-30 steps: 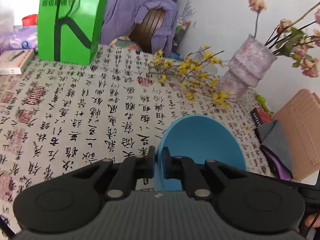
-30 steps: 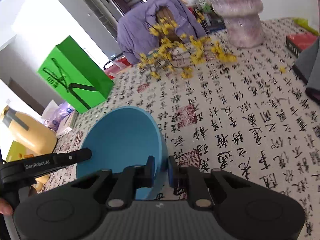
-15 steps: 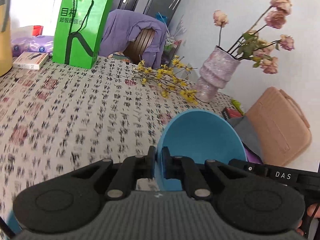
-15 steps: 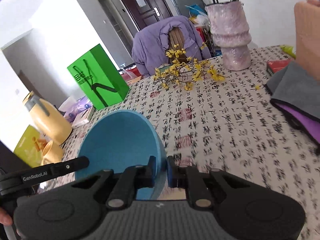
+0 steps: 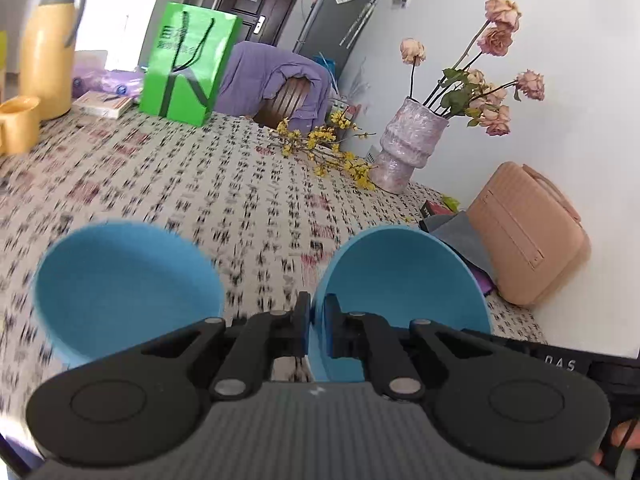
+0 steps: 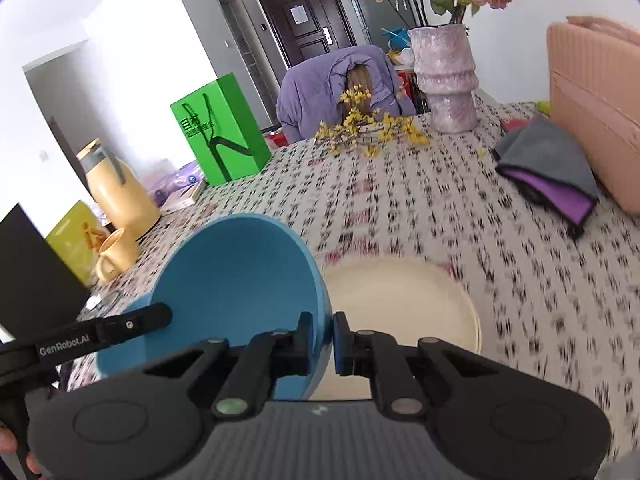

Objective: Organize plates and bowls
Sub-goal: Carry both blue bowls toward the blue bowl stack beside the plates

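A blue bowl [image 5: 404, 280] is held in the air above the patterned tablecloth, tilted, gripped on opposite rims by both grippers. My left gripper [image 5: 317, 330] is shut on its left rim. My right gripper [image 6: 323, 338] is shut on its right rim; the bowl [image 6: 240, 280] fills the lower left of the right wrist view. A second blue bowl [image 5: 120, 284] stands on the table at lower left of the left wrist view. A cream plate [image 6: 400, 296] lies on the table just right of the held bowl.
At the far edge stand a pink vase [image 5: 406, 152] with dried roses, yellow flower sprigs [image 5: 328, 148], a green bag [image 5: 188, 68], and a yellow jug [image 5: 44, 44] and mug [image 5: 16, 124]. A pink case [image 5: 528, 236] and folded cloths [image 6: 548, 168] lie right.
Both grippers have drawn back toward the near edge of the table with the blue bowl held between them. The second blue bowl and the cream plate have come into view.
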Demonstrator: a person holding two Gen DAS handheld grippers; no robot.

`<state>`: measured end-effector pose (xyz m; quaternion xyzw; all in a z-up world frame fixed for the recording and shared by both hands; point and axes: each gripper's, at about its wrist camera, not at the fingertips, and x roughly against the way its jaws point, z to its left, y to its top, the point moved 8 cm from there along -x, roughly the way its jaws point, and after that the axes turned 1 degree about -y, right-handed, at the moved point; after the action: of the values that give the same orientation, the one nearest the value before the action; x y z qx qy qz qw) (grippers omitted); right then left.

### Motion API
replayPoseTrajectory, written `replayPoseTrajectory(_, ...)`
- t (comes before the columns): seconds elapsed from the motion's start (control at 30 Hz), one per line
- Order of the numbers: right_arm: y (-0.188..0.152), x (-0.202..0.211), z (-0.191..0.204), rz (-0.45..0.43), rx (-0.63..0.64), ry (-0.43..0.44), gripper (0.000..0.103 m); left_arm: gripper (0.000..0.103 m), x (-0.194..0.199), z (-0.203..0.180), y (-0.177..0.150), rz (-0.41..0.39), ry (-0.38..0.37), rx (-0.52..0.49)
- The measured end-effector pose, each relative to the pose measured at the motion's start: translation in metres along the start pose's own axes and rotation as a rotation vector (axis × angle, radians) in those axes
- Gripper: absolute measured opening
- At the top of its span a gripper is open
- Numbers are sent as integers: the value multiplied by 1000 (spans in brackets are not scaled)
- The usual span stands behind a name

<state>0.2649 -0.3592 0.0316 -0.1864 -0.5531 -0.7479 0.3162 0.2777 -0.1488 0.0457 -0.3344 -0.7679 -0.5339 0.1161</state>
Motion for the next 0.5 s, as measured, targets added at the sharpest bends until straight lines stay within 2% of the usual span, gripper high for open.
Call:
replayPoseTrajectory(0.17,-36,16,10,0,4,12,10,7,30,7,-29,-33,12,11)
replayPoseTrajectory(0.5,-70,34,40,-5,42,40,10,8,75,22,-43,-114,33,13)
